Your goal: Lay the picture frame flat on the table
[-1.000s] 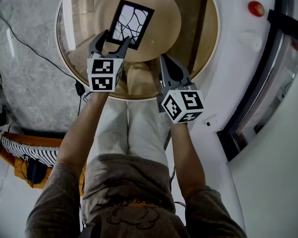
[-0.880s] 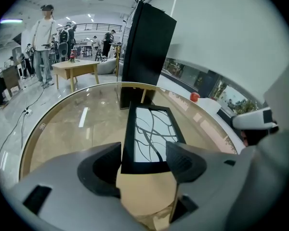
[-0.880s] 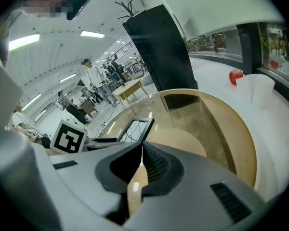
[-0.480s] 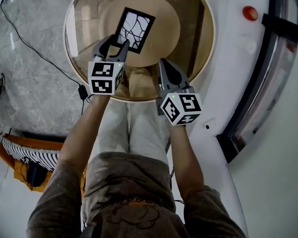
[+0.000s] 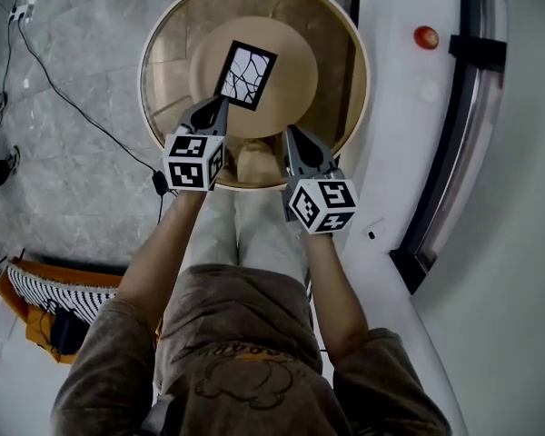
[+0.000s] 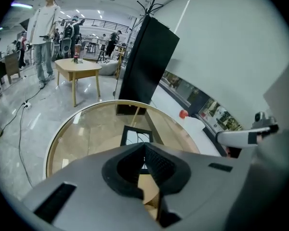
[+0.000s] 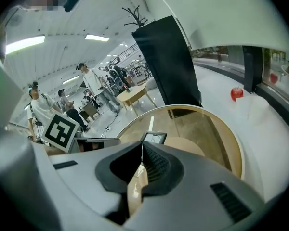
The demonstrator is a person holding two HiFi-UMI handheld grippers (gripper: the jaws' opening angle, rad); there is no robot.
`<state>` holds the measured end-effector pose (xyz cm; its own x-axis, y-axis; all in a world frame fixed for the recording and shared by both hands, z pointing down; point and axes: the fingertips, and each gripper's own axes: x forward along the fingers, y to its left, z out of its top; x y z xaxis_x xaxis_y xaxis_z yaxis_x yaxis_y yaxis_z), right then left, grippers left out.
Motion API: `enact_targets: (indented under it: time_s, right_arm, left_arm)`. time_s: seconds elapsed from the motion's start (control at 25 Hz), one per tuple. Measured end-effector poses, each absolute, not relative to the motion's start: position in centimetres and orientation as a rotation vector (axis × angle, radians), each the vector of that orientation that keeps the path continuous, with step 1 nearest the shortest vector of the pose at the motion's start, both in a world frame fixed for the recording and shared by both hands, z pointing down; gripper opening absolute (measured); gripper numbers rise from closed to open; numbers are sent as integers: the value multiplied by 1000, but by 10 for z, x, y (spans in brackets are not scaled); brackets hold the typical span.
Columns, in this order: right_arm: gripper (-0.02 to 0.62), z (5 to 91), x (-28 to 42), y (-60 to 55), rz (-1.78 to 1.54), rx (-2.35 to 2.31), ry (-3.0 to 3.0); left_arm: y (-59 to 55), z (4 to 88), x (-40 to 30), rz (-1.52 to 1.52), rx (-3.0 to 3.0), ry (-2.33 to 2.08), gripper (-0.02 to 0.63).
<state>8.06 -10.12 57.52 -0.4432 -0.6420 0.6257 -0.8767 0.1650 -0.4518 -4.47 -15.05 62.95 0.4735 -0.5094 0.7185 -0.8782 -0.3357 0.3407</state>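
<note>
Looks steeply down on a round glass-topped counter [image 5: 341,80] with a black picture frame [image 5: 247,75] lying flat near its middle. Holds the left tool [image 5: 220,107] over the near side, jaws just closed together with nothing between them, tip just beside the frame's near corner. Holds the right tool [image 5: 292,142] alongside, jaws together too, apart from the frame. Below them, bare forearms [image 5: 154,252] and pale trousers [image 5: 254,234]. At right, a white ledge [image 5: 400,153] bearing a small red round thing [image 5: 426,36]. At left, a black cable [image 5: 64,98] across the grey floor [image 5: 73,171].

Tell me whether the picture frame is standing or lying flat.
Lying flat: the picture frame faces straight up on the round table.
</note>
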Motion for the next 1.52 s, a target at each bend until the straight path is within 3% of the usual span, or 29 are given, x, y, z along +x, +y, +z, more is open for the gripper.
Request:
enact_targets:
  time_s: [1.0,1.52]
  right_arm:
    - [19,397,71,-46,1135,1475,-2254]
    - [20,294,55,-15,871,1380,-2501]
  left_arm:
    - [-76,392,-39,554,2142,-1072,18]
    - [-38,290,-28,490,2399,-978,18]
